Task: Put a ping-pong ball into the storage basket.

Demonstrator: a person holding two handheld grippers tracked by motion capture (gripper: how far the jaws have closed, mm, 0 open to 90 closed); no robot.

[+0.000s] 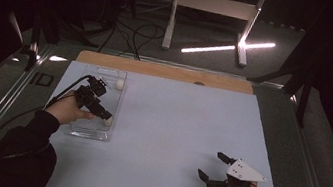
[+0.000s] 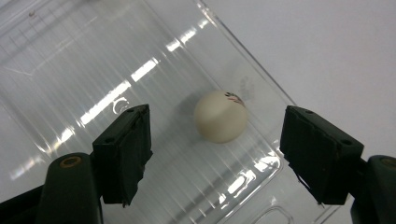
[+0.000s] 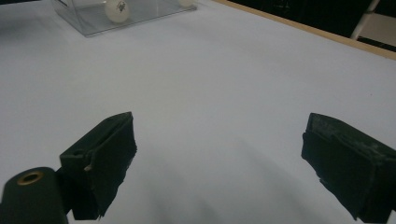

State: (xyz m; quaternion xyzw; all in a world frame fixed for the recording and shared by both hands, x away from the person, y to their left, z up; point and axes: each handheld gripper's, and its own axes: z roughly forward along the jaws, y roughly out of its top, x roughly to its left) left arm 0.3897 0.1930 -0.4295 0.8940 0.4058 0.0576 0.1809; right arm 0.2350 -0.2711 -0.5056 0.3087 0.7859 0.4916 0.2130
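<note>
Your left gripper point(image 2: 215, 154) hangs over the clear plastic tray point(image 2: 70, 60) with its jaws spread wide and holding nothing, and a smooth white ball point(image 2: 220, 115) lies between them near the tray's rounded corner, apart from both pads. A second ball point(image 1: 120, 83) sits at the tray's far end, just inside the wall. Your right gripper point(image 1: 211, 167) rests low near the front edge of the pale matte sheet point(image 1: 174, 125), jaws wide and empty, with bare flat sheet all around it.
</note>
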